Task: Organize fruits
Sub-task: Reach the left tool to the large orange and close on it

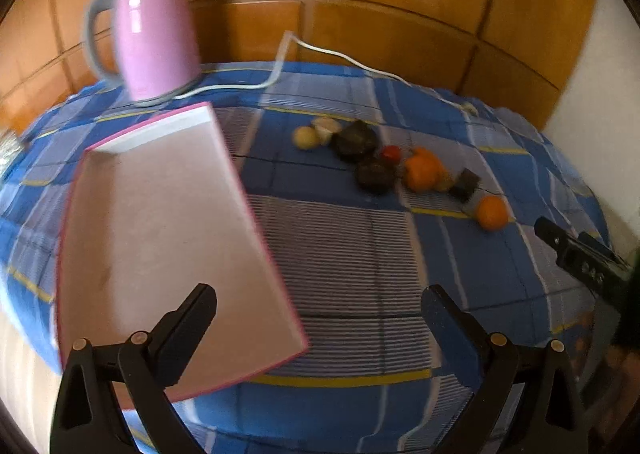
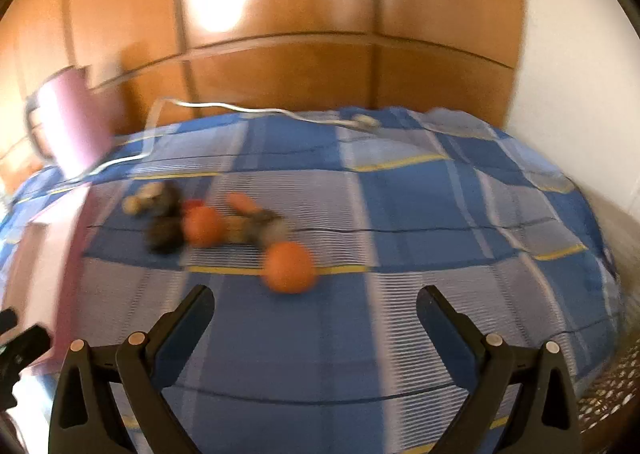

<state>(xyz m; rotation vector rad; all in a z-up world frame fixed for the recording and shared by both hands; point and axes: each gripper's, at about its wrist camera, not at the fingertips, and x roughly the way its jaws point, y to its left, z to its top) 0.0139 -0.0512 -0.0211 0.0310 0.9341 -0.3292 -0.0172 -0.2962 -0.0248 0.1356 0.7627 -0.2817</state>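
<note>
Left gripper (image 1: 318,304): jaws spread wide, empty, near edge of pink tray (image 1: 160,222).
Right gripper (image 2: 314,306): jaws wide apart, empty, just short of nearest orange (image 2: 289,267).
Fruits (image 1: 384,158): loose row on checked cloth (image 1: 360,246), right of tray.
Left view only: tray's bare interior; pink kettle (image 1: 156,34) sharp at far left.
Right view: blurred.

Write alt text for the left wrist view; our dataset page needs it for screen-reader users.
An open left hand-held gripper hovers over a blue checked tablecloth, holding nothing. An empty pink-edged tray lies at left, and a loose row of small fruits, orange, red, pale and dark, lies beyond. A pink kettle stands behind the tray.
</note>
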